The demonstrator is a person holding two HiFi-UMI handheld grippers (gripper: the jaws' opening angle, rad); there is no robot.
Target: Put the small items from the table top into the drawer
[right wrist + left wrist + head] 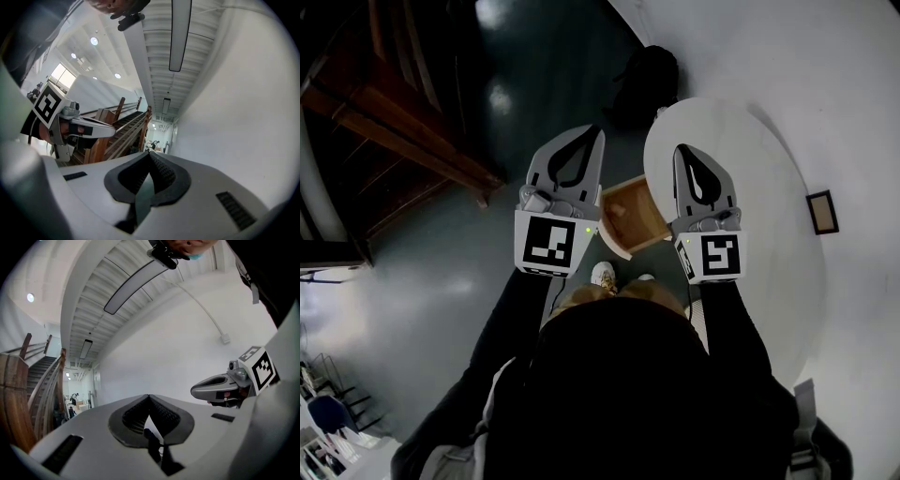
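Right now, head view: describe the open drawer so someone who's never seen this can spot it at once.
Find the round white table at centre right. At its left edge a drawer stands pulled out, showing between the left gripper and the right gripper. It is the only tan wooden open box; its neighbours are white, grey or black.

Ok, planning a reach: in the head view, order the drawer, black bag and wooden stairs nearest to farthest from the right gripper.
1. Drawer, open, just left of the right gripper.
2. Black bag, ahead on the floor.
3. Wooden stairs, far left.
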